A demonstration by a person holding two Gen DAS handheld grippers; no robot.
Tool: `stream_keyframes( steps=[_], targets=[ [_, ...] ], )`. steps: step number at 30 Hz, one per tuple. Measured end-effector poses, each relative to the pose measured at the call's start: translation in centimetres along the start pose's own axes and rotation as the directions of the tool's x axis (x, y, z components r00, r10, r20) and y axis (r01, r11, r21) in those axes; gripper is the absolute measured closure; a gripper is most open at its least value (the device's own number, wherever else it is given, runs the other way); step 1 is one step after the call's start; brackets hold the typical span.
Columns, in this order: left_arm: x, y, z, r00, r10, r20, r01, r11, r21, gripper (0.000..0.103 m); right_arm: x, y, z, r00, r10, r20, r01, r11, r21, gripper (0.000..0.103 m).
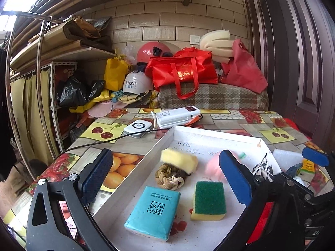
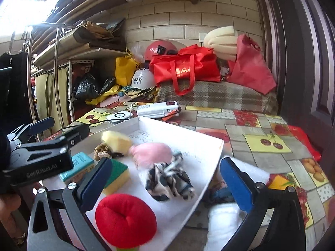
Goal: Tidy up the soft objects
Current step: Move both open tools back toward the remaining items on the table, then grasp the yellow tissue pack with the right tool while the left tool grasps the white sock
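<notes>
Pink fluffy item (image 2: 151, 152) blurred, perhaps pompom.

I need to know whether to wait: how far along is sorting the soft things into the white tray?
Done: teal tissue pack, green sponge, rope knot and red plush lie in the white tray. Both grippers, left gripper and right gripper, are open and empty. Left: white foam outside the tray.
</notes>
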State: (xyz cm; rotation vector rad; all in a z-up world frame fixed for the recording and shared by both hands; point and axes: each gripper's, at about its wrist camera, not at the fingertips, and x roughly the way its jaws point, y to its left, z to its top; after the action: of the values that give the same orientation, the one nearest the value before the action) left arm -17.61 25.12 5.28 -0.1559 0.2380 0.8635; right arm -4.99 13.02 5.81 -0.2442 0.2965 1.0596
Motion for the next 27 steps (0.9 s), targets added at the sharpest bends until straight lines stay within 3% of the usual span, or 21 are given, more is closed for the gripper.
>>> stream_keyframes(
  steps=[6,11,15,16,18,19,22,25,27],
  targets=[
    [-1.5,-0.9,-0.4,0.995,-0.096,0.000,0.096,0.995,0.008,0.001,-3.0,-4.2,-1.2,0.996,-0.091,-0.001,0.091,0.996,0.020,0.000],
    [-2.8,-4.8,-0.9,0.962,-0.268,-0.052,0.272,0.959,0.075,0.001,-4.5,-12.1,-2.2,0.968,-0.240,-0.069,0.245,0.965,0.088,0.000],
    [-4.0,-9.7,-1.6,0.887,-0.434,-0.155,0.455,0.879,0.139,0.001,-3.8,-17.5,-3.1,0.955,-0.230,-0.189,0.263,0.950,0.170,0.000],
    [-4.5,-11.4,-1.9,0.857,-0.478,-0.189,0.507,0.848,0.153,0.001,-3.5,-18.3,-3.2,0.957,-0.202,-0.210,0.243,0.951,0.192,0.000],
    [-5.2,-14.0,-2.3,0.822,-0.518,-0.237,0.560,0.811,0.170,0.001,-2.8,-18.9,-3.5,0.960,-0.134,-0.246,0.191,0.956,0.222,0.000],
    [-5.4,-15.4,-2.6,0.813,-0.521,-0.260,0.570,0.802,0.177,0.001,-2.2,-18.8,-3.5,0.956,-0.117,-0.269,0.179,0.960,0.216,0.000],
    [-5.0,-19.1,-3.1,0.819,-0.479,-0.316,0.546,0.820,0.173,0.001,-0.4,-17.5,-3.3,0.941,-0.119,-0.316,0.166,0.978,0.128,0.000],
    [-4.0,-21.2,-3.2,0.840,-0.418,-0.346,0.495,0.852,0.173,0.001,1.2,-16.5,-3.0,0.930,-0.157,-0.333,0.179,0.983,0.037,0.000],
    [-3.0,-22.4,-3.6,0.842,-0.382,-0.381,0.473,0.862,0.182,0.001,2.6,-16.3,-2.9,0.916,-0.163,-0.366,0.173,0.985,-0.003,0.000]
  ],
)
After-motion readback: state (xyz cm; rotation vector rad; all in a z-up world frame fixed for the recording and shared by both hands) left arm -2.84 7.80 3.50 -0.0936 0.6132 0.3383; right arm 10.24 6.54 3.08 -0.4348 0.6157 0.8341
